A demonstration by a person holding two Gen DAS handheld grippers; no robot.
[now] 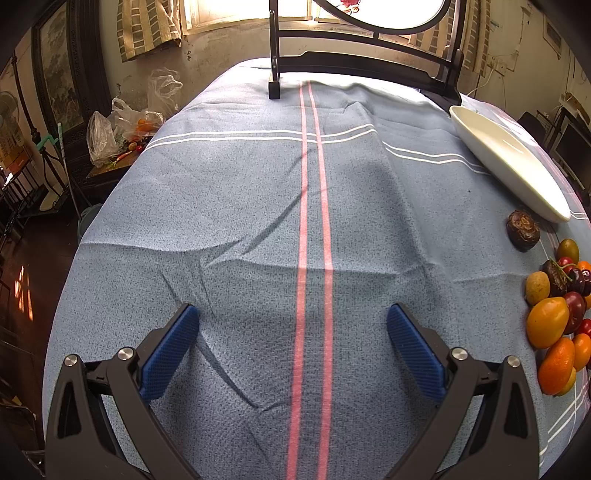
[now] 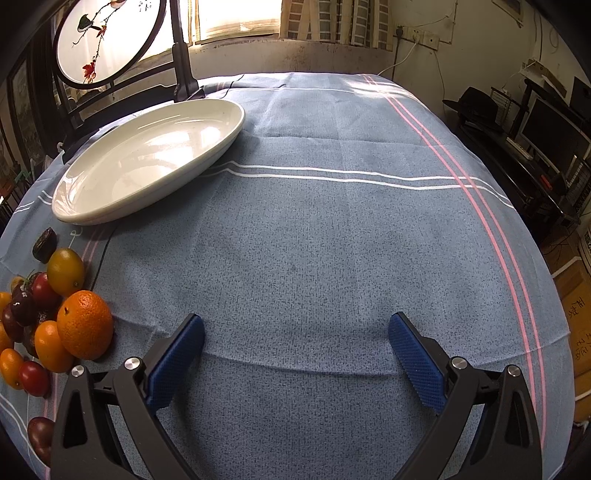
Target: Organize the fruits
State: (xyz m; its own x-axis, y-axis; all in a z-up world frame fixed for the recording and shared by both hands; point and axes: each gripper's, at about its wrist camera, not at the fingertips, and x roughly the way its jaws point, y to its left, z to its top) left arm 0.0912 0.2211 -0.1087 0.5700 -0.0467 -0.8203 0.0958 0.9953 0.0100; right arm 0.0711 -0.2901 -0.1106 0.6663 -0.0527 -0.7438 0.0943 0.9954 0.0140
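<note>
White oval dish (image 2: 147, 158) empty, far left; fruit pile (image 2: 44, 314) near left w/ orange (image 2: 85, 325) nearest. Right gripper (image 2: 295, 350) & left gripper (image 1: 291, 347) both wide, empty. Take orange first, squeeze gently.

A blue tablecloth (image 1: 258, 206) covers the whole table, creased in soft folds, with twin pink stripes (image 1: 314, 221) running up the middle and thin white lines crossing them. At the far edge stands a dark wooden stand (image 2: 181, 66) holding a round painted screen (image 2: 107, 37) with a bird and red leaves on it. Behind it, a bright window (image 2: 236, 16) glows between checked curtains (image 1: 147, 26). Off to the left, plastic bags (image 1: 125, 125) sit heaped on a low dark cabinet, near a framed picture (image 1: 62, 85) on the wall. Over on the right, a black hat (image 2: 474, 103) rests on a shelf beside a dark monitor (image 2: 554, 127), and a white cable trails down from a wall socket (image 2: 417, 37).
</note>
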